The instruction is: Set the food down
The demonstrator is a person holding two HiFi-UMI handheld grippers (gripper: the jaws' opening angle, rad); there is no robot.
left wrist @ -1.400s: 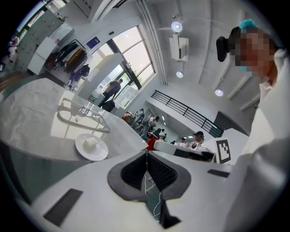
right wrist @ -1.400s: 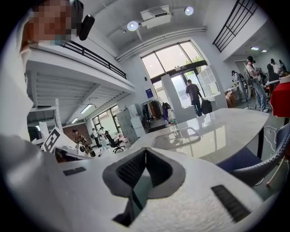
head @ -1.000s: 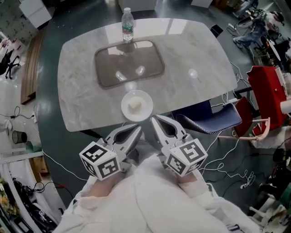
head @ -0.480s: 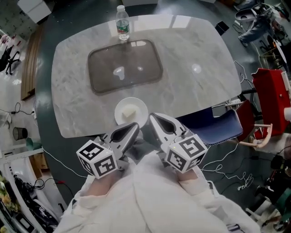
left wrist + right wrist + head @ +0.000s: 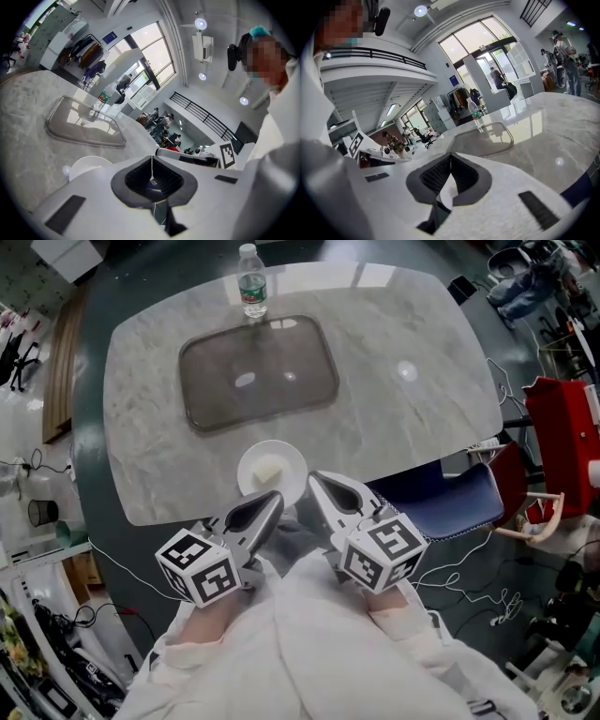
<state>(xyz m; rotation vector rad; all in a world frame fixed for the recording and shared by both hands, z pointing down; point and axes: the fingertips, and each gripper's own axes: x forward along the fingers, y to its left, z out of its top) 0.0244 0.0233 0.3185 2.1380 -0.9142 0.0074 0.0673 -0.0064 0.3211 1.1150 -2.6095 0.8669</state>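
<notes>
Jaws closed, the left gripper (image 5: 277, 496) and right gripper (image 5: 315, 480) sit at the rim of the plate (image 5: 246, 471) of food (image 5: 270, 468) by the table's (image 5: 403, 427) near edge; lowering it level before releasing looks wisest.

A pale marble table (image 5: 412, 418) fills the upper middle of the head view, standing on a dark floor (image 5: 141, 277). A clear grey rectangular tray (image 5: 258, 371) lies flat on it. A water bottle (image 5: 250, 279) with a green label stands upright at top centre, just beyond the tray's far rim. At right, a blue chair (image 5: 441, 498) sits under the table's edge, with a red frame (image 5: 562, 437) beyond it.
</notes>
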